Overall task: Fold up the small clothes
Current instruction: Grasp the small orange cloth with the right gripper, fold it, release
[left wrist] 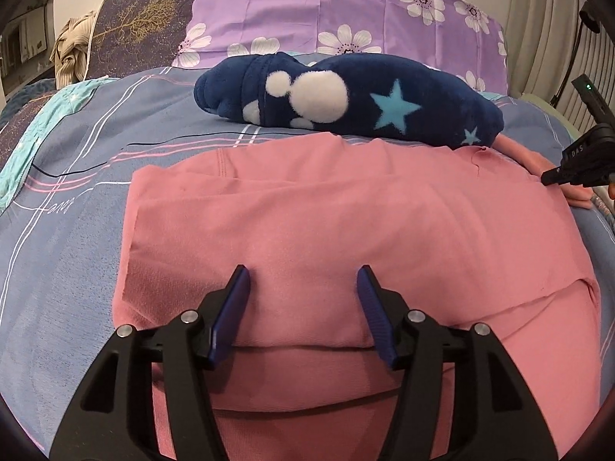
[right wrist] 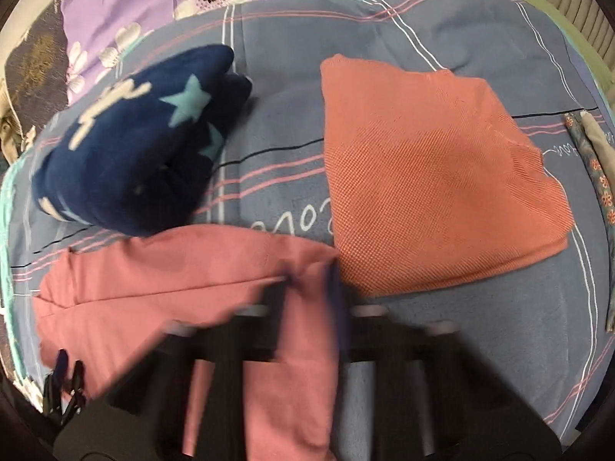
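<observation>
A pink garment (left wrist: 326, 215) lies spread on the blue plaid bedsheet (left wrist: 69, 230), partly folded, with a fold edge near me. My left gripper (left wrist: 303, 280) is open just above the garment's near part and holds nothing. My right gripper (right wrist: 311, 272), blurred by motion, is shut on the pink garment's (right wrist: 161, 280) right edge, with cloth between its fingers. The right gripper also shows in the left wrist view (left wrist: 576, 169) at the garment's far right corner. The left gripper's tips (right wrist: 63, 376) show at the lower left of the right wrist view.
A rolled navy fleece garment with stars (left wrist: 346, 100) lies behind the pink one. A folded orange mesh garment (right wrist: 434, 169) lies to the right on the sheet. A purple flowered pillow (left wrist: 346, 4) stands at the back. Floral cloth (right wrist: 599, 184) lies at the far right edge.
</observation>
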`<state>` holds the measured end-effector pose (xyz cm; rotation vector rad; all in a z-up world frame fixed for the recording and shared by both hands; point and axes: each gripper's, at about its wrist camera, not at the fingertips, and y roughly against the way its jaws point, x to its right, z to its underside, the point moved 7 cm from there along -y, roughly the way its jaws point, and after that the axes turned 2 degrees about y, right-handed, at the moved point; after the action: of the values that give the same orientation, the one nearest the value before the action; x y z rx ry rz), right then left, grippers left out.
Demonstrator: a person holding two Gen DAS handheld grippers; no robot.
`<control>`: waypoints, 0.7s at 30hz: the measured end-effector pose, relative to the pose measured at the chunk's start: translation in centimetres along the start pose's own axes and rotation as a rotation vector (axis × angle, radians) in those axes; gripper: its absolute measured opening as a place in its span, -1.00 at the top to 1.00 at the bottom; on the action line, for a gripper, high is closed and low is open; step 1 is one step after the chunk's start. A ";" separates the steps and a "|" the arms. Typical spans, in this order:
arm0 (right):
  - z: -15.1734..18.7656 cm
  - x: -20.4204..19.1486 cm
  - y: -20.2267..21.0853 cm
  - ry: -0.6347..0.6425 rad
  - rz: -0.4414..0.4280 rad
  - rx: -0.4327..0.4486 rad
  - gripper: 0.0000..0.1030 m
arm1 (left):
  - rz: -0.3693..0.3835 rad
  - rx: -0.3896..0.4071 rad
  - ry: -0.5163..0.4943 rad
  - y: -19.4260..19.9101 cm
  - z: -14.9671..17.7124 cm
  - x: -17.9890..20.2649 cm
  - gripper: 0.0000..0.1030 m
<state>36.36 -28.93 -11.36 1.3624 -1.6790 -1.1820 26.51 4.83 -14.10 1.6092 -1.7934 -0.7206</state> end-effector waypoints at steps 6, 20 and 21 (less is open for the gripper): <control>-0.7 3.5 1.0 -0.021 0.072 0.129 0.93 | -0.007 -0.001 -0.006 0.0 0.0 0.1 -0.16; 4.2 19.0 1.3 -0.765 -0.429 0.152 -0.21 | -0.005 -0.001 -0.007 0.0 0.0 0.2 -0.19; 3.6 19.3 0.1 -0.800 -0.484 0.154 -0.20 | -0.004 -0.001 -0.006 0.0 0.0 0.2 -0.19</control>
<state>28.50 -46.84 -13.43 1.5555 -2.0490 -2.1205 26.45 4.60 -14.09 1.6122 -1.7944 -0.7280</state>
